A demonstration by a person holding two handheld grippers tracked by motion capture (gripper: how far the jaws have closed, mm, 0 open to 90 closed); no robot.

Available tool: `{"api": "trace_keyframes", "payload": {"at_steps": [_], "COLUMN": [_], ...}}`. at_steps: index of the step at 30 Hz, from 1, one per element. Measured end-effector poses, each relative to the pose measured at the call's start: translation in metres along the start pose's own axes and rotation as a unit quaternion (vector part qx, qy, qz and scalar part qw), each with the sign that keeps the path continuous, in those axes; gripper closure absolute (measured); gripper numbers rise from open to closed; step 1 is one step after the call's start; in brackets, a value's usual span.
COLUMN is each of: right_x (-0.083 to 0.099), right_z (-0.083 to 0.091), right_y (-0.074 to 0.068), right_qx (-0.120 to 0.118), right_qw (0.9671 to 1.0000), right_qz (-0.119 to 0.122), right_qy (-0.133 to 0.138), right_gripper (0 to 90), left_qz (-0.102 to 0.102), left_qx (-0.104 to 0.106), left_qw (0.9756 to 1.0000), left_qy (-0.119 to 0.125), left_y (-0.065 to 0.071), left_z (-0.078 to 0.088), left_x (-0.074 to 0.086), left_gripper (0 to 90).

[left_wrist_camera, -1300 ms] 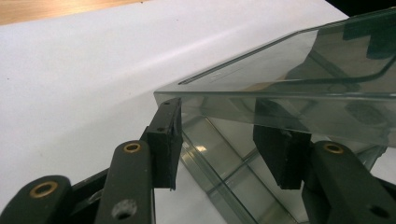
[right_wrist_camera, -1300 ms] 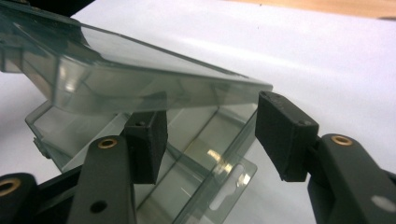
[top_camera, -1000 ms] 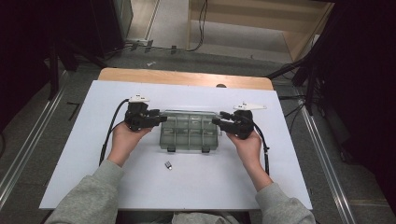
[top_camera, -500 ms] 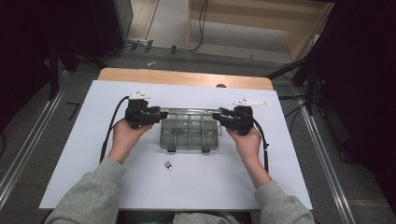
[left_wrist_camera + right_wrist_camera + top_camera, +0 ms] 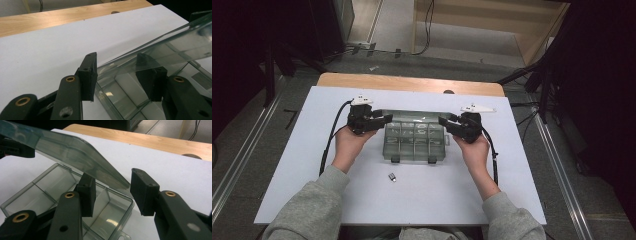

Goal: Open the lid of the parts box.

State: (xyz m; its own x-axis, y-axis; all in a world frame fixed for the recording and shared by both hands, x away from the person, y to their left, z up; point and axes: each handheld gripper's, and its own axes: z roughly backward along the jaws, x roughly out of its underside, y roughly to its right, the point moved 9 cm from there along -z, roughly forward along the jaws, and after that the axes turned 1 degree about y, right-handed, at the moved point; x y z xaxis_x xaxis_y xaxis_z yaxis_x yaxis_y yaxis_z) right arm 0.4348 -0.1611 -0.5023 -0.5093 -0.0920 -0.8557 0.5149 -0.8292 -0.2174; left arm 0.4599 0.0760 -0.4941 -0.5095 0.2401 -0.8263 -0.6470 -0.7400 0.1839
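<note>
Lid (image 5: 75, 152): a clear smoky plastic flap, seen raised and tilted, with one end between the fingers of each gripper.
Left gripper (image 5: 122, 75): its jaws are held part open around the lid's end; one finger (image 5: 87, 75) is seen on the near side of the flap and the other is viewed through the plastic. Whether the pads press on it cannot be told.
Right gripper (image 5: 112, 192): its jaws have just been closing, with the lid's corner edge between them; a gap is seen beside each finger (image 5: 143, 192), so no firm grip is shown.
Compartment box (image 5: 414, 142): found just below and between both sets of fingers, resting on the white sheet (image 5: 312, 165), its dividers visible under the lifted lid.
Small dark part (image 5: 392, 177): lying on the sheet, well behind the fingers, between the person's forearms.
Wooden table edge (image 5: 412, 82): seen beyond the fingers, past the sheet's far border.
</note>
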Motion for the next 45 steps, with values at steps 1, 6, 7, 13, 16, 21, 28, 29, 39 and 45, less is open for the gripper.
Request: {"api": "trace_keyframes", "payload": {"at_steps": [1, 6, 7, 13, 16, 21, 28, 29, 39, 45], "right_x": [0.0, 0.0, -0.001, -0.003, -0.005, -0.008, -0.01, -0.01, -0.01, -0.01], "right_z": [-0.001, -0.003, -0.004, -0.005, -0.006, -0.009, -0.012, -0.013, -0.018, -0.023], "right_y": [0.0, 0.002, 0.002, 0.004, 0.004, 0.007, 0.01, 0.01, 0.016, 0.018], "right_qx": [0.002, 0.006, 0.007, 0.009, 0.01, 0.014, 0.023, 0.024, 0.028, 0.034], "right_qw": [1.0, 1.0, 1.0, 0.9999, 0.9999, 0.9998, 0.9997, 0.9996, 0.9994, 0.9992], "right_qz": [0.0, 0.0, 0.0, 0.002, -0.002, -0.001, 0.002, 0.003, -0.007, -0.007], "right_qy": [0.0, 0.001, 0.003, 0.005, 0.006, 0.01, 0.013, 0.014, 0.017, 0.018], "right_gripper": [53.8, 53.9, 54.3, 54.6, 54.6, 55.5, 58.7, 58.8, 62.0, 62.9], "left_qz": [-0.004, -0.004, -0.004, -0.003, 0.001, 0.0, 0.002, 0.004, 0.009, 0.008], "left_qx": [-0.001, -0.001, -0.001, -0.004, -0.005, -0.018, -0.022, -0.023, -0.03, -0.04], "left_qw": [1.0, 1.0, 1.0, 0.9998, 0.9998, 0.9993, 0.9988, 0.9988, 0.9987, 0.9983], "left_qy": [0.001, 0.005, 0.006, 0.017, 0.019, 0.034, 0.043, 0.043, 0.039, 0.041], "left_y": [0.001, 0.001, 0.002, 0.002, 0.001, -0.001, -0.003, -0.004, -0.008, -0.012], "left_z": [-0.001, -0.004, -0.004, -0.006, -0.007, -0.009, -0.013, -0.014, -0.022, -0.025], "left_x": [0.0, -0.002, -0.002, -0.005, -0.006, -0.009, -0.01, -0.01, -0.006, -0.005], "left_gripper": [52.3, 52.4, 52.4, 52.6, 52.6, 52.6, 52.7, 52.7, 53.7, 54.6]}}
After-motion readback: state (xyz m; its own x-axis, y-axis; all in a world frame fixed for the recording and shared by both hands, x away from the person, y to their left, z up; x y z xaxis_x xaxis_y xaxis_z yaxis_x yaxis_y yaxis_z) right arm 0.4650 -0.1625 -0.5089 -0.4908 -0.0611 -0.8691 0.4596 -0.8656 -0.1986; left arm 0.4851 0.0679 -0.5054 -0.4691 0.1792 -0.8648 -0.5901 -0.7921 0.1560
